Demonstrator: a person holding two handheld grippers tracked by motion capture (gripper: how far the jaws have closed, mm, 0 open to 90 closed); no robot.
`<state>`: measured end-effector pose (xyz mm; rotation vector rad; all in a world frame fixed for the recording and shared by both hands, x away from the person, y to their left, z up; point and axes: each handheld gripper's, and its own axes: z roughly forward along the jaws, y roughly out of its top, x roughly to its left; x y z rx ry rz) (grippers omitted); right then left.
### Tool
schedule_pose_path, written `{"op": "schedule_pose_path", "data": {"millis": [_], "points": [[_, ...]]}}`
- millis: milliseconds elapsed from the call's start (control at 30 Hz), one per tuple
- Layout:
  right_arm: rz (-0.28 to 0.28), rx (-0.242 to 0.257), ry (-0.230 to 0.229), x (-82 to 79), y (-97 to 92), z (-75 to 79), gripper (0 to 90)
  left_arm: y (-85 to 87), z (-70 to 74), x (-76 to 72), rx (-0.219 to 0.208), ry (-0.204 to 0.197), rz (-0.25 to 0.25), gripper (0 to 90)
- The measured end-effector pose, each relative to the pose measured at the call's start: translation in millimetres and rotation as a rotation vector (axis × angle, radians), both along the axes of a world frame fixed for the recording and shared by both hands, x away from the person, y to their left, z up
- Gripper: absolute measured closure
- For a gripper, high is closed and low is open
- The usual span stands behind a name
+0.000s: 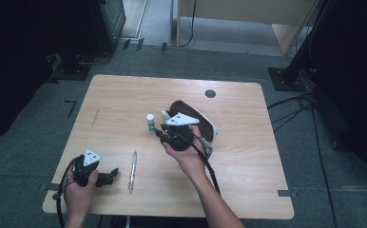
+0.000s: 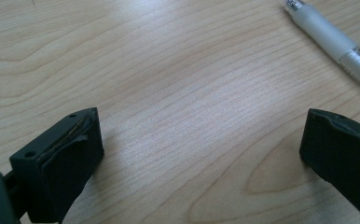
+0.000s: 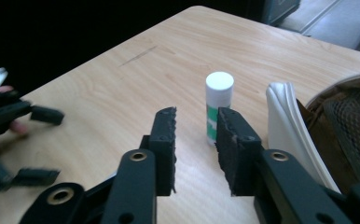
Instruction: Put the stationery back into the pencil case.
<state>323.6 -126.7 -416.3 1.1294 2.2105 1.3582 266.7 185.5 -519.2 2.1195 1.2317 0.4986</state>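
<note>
Now | right gripper (image 3: pixel 196 140) slightly open, empty, near glue stick (image 3: pixel 218 106) | pouch (image 1: pixel 205 121) probably open

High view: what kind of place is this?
Likely a lab or recording room: one small wooden table on grey carpet, dark stands at the sides, cables across the floor.

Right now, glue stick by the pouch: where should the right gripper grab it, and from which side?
Grip the glue stick across its green-banded body, below the white cap. It stands upright, so the right gripper should come in level from the person's side. Its open jaws already line up, though the pouch crowds one flank.
</note>
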Motion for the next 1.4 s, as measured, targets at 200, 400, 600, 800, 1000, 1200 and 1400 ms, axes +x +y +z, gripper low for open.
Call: {"op": "schedule_pose_path", "data": {"millis": [200, 400, 600, 800, 1000, 1200, 1400], "points": [[-0.042, -0.015, 0.0, 14.4, 19.9, -8.5, 62.4, 0.0, 0.0, 0.0, 0.0, 0.0, 0.0, 0.0], [-0.111, -0.026, -0.013, 28.0, 34.9, -16.1, 61.2, 0.0, 0.0, 0.0, 0.0, 0.001, 0.0, 0.0], [-0.166, -0.054, -0.025, 36.8, 45.9, -22.6, 57.2, -0.1, 0.0, -0.1, 0.0, 0.001, -0.001, 0.0], [-0.191, -0.071, -0.017, 46.6, 53.2, -28.4, 55.4, -0.2, 0.0, -0.1, 0.0, 0.001, -0.002, 0.0], [-0.206, -0.096, -0.013, 53.5, 60.0, -32.9, 54.3, -0.1, 0.0, -0.1, 0.0, 0.001, -0.002, 0.0], [-0.217, -0.11, -0.002, 58.8, 63.6, -36.2, 54.5, -0.2, 0.0, -0.2, 0.0, 0.002, -0.004, 0.0], [-0.215, -0.126, 0.013, 63.0, 65.7, -41.5, 63.7, -0.2, 0.1, -0.2, 0.0, 0.002, -0.005, 0.0]]}}
